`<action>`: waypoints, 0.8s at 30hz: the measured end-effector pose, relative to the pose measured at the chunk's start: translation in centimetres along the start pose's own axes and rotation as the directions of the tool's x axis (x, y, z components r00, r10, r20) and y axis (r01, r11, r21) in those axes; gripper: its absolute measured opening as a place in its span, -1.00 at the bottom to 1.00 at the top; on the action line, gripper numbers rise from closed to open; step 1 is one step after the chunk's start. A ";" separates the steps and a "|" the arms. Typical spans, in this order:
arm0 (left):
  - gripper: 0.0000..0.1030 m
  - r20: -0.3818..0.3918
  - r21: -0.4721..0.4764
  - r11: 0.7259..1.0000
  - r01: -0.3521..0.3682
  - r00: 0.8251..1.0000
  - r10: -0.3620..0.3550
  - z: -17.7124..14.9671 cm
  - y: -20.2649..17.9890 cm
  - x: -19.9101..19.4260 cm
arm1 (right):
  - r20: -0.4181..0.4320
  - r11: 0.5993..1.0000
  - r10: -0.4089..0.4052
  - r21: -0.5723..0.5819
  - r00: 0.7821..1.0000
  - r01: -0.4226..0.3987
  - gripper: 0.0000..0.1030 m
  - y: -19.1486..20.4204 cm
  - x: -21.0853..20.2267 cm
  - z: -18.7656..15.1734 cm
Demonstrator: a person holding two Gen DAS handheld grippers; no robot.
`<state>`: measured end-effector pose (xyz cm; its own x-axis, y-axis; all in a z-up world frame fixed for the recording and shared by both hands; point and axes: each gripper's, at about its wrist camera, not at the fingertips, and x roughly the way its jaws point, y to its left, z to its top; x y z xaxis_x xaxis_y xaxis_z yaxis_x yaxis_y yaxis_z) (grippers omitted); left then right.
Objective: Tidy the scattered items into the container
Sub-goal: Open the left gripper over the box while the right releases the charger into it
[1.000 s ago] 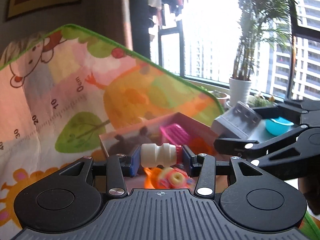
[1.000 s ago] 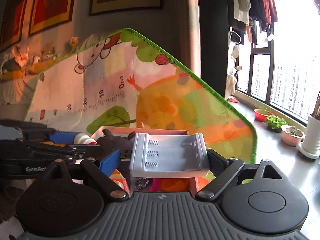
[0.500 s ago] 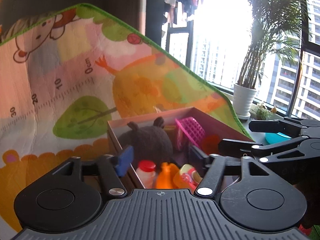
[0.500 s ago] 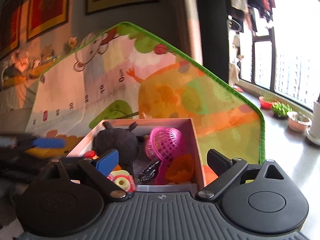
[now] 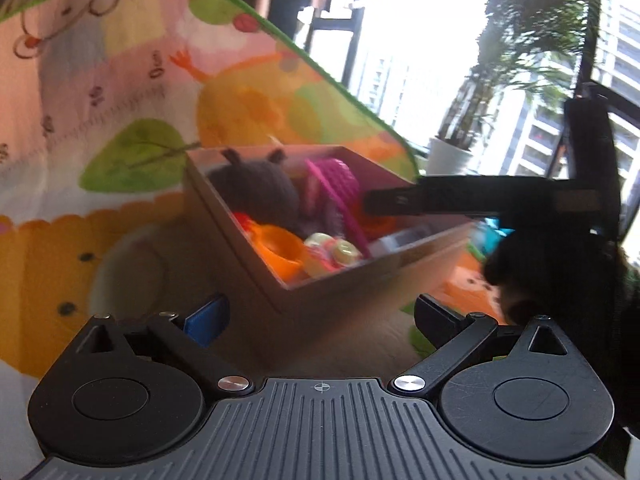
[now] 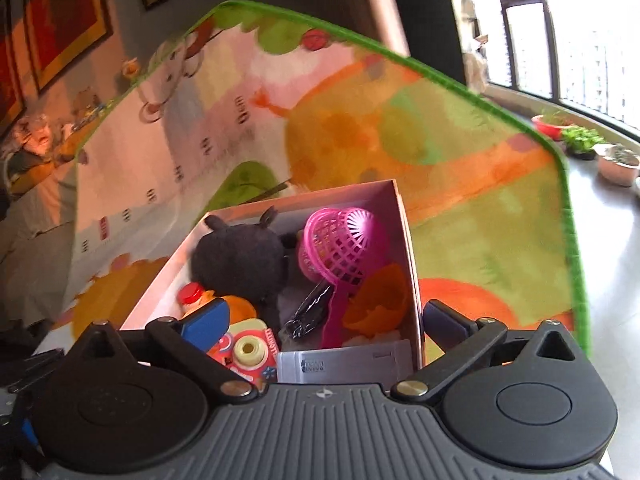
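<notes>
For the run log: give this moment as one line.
left gripper: opening, empty | right gripper: opening, empty | box: holds grey case, pink basket, dark plush

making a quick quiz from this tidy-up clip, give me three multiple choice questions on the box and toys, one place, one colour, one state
1. Where is the dark plush toy?
A. inside the box
B. on the window sill
C. on the mat beside the box

2. What colour is the mesh scoop?
A. blue
B. pink
C. white

3. What is between the right claw's fingers?
A. the grey case
B. the scoop
C. nothing held

Answers: 1 A, it lies against the box's back corner. 2 B, its netted bowl and handle are bright pink. 3 C, the fingers stand wide and opening, with the grey case lying in the box.
</notes>
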<state>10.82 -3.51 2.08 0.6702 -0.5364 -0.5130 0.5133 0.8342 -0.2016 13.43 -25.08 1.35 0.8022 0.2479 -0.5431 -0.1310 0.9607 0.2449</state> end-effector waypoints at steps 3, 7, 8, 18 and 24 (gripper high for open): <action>0.97 0.011 -0.013 1.000 -0.015 1.000 0.016 -0.2 0.5 -0.5 | -0.029 0.999 0.023 -0.040 0.999 -0.024 1.00 2.4 1.3 0.0; 0.97 0.022 -0.044 0.998 -0.049 0.999 0.050 -0.8 2.7 -2.2 | -0.051 0.993 0.063 -0.097 0.997 -0.068 1.00 6.2 2.9 -0.1; 0.97 0.025 -0.049 0.997 -0.064 0.998 0.065 -1.0 3.2 -2.8 | -0.052 0.992 0.068 -0.100 0.996 -0.073 1.00 6.7 3.1 -0.1; 1.00 0.050 -0.046 0.982 -0.184 0.981 0.186 -1.2 5.9 -4.1 | -0.038 0.995 0.048 -0.085 0.998 -0.052 1.00 6.8 3.4 0.3; 1.00 0.034 -0.021 0.969 -0.246 0.969 0.246 -1.5 5.0 -4.1 | 0.014 0.999 -0.049 -0.016 0.999 0.050 1.00 5.2 -0.9 -2.2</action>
<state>9.82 3.02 1.87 0.7939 -0.3185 -0.5180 0.3218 0.9428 -0.0865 10.75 -20.00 1.32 0.8159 0.1983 -0.5431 -0.1002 0.9736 0.2049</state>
